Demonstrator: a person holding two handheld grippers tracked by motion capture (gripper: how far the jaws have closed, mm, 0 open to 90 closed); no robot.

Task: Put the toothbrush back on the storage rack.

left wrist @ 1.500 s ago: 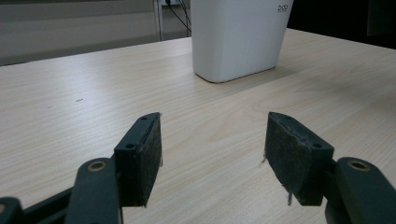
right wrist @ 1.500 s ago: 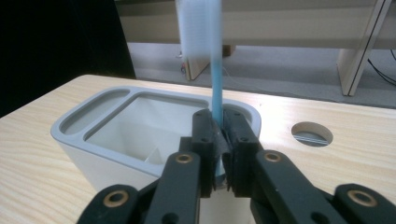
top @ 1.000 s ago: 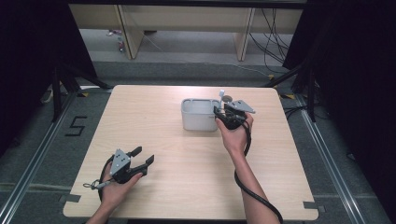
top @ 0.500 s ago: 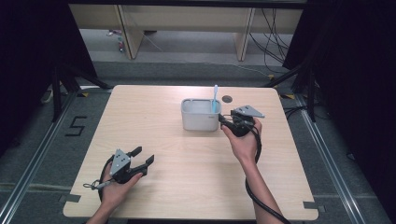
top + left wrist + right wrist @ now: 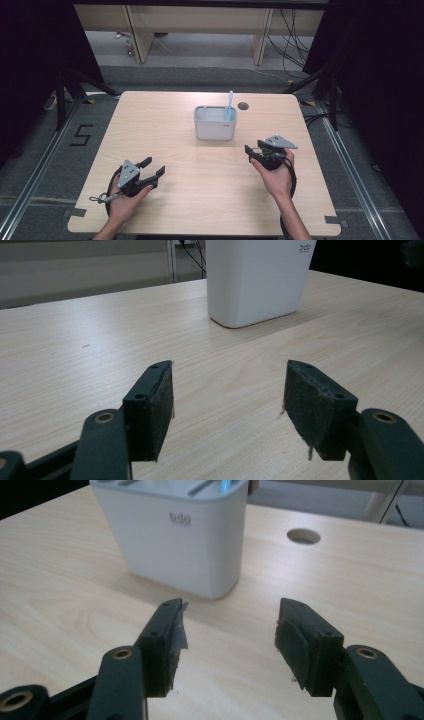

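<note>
A white rectangular holder (image 5: 215,128) stands on the wooden table (image 5: 165,125), toward the back middle. A light blue toothbrush (image 5: 230,104) stands upright in its right end. My right gripper (image 5: 254,148) hovers to the front right of the holder, apart from it and aimed toward it; its jaws have just been opening and stand open with nothing between them. The right gripper view has the holder (image 5: 175,535) beyond the right gripper (image 5: 230,625), with the brush handle (image 5: 227,485) at the rim. My left gripper (image 5: 155,166) rests open near the front left, empty; the holder (image 5: 257,280) lies far ahead of it (image 5: 229,385).
A round cable hole (image 5: 243,106) sits in the tabletop just behind the holder's right end, also seen as the hole (image 5: 304,535) in the right gripper view. Dark curtains and frame legs flank the table. A shelf unit stands on the floor beyond the far edge.
My right gripper let go of the toothbrush in the holder and drew back toward the front right of the table. The left gripper has kept still.
</note>
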